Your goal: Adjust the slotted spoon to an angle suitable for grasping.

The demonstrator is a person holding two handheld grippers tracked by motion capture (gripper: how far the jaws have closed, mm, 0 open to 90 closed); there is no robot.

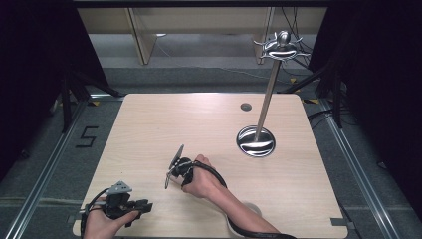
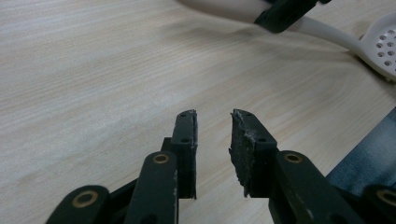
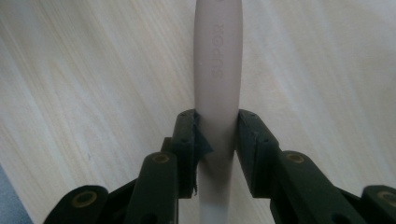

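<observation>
Nearest the camera, the left claw (image 1: 144, 205) rests spread and empty at the desk (image 1: 149, 124) edge. Mid-desk, the right claw (image 3: 215, 135) pinches the white slotted spoon (image 2: 380, 44) by its handle. Judging by the metal hanging stand (image 1: 257, 141) beyond, lifting the spoon toward a hook seems next. No containers are present.

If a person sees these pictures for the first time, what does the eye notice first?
Most striking is the tall shiny metal stand with hooks on top, upright on the far right part of the wooden table. Next, the right claw grips the pale handle of a slotted spoon, whose perforated bowl shows in the left gripper view. The left claw hangs open above the tabletop, holding nothing.
</observation>
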